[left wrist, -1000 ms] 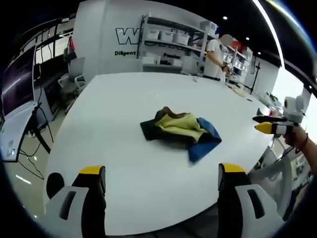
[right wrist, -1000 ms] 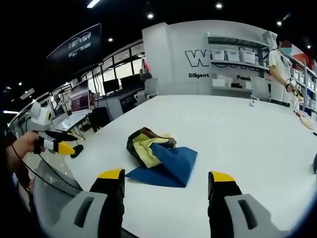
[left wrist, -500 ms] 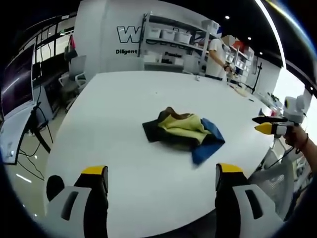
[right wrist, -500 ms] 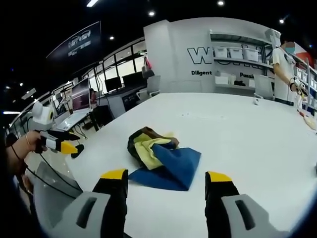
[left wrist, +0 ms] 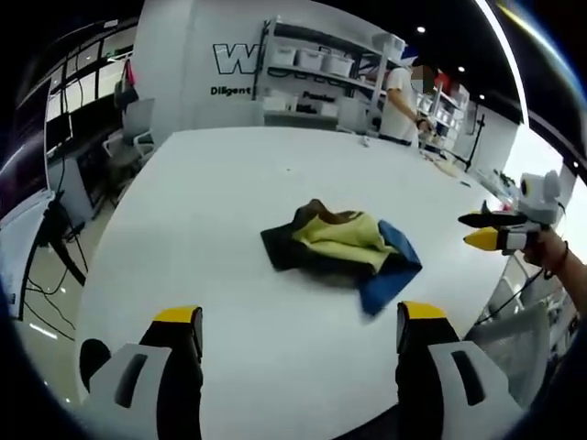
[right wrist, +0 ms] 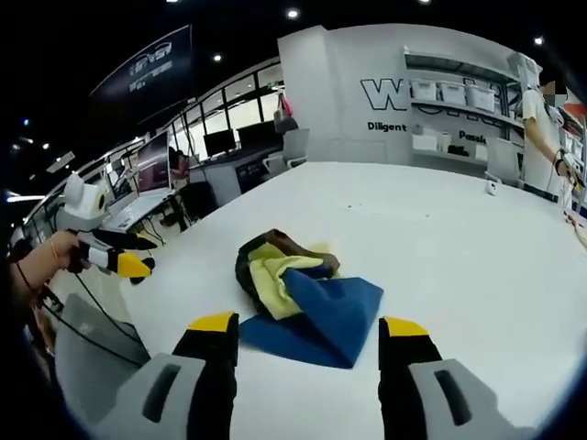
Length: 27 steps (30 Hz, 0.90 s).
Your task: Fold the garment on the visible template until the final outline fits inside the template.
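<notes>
1. Left gripper view puts the garment (left wrist: 344, 252) just right of the frame's middle, a crumpled heap of black, yellow and blue cloth lying on the white table (left wrist: 229, 183). Its long axis runs from the black edge at centre-left down to a blue corner pointing toward the lower right.
2. Right gripper view shows the same garment (right wrist: 303, 298) at lower centre, black and yellow bunched at the upper left, the blue flap spreading toward the lower right and lying flat on the table (right wrist: 440, 229).
3. Your left gripper (left wrist: 298, 325) sits at the bottom of its own view with its yellow-tipped jaws spread wide, nothing between them, short of the garment and not touching it.
4. Your right gripper (right wrist: 307, 325) likewise has its jaws wide apart and empty; the blue flap's near edge lies in the gap between the tips, but whether they touch it you cannot tell.
5. At the right edge of the left gripper view your other gripper appears, off the table's edge.
6. Behind, shelving (left wrist: 321, 78) stands against a white wall, and a person (left wrist: 399, 105) in a white top stands beside the table's far end.
</notes>
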Each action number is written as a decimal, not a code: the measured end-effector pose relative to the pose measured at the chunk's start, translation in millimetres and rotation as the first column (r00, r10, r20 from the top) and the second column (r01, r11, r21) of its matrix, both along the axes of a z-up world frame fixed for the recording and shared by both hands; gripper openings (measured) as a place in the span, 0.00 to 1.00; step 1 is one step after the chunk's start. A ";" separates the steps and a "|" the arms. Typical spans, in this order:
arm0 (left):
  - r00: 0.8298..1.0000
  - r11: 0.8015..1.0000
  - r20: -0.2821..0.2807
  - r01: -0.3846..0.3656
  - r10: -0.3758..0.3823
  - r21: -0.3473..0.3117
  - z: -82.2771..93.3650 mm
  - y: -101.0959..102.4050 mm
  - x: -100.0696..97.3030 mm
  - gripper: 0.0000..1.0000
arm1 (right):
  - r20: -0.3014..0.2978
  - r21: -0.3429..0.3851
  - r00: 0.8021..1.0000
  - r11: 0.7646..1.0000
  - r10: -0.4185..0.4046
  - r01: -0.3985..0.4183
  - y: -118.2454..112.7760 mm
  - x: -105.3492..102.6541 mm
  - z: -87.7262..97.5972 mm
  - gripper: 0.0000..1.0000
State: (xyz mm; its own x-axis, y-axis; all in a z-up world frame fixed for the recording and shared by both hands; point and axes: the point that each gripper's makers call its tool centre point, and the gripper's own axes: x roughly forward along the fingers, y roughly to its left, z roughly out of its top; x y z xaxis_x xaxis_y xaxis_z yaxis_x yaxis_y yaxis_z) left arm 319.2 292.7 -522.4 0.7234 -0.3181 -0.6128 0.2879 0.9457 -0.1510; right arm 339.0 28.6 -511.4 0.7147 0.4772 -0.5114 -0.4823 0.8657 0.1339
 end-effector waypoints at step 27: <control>0.999 0.999 -0.027 0.043 -0.043 0.018 -20.6 -16.4 62.5 0.77 | -0.052 -0.017 0.996 0.997 0.078 -0.079 28.7 58.1 -27.8 0.56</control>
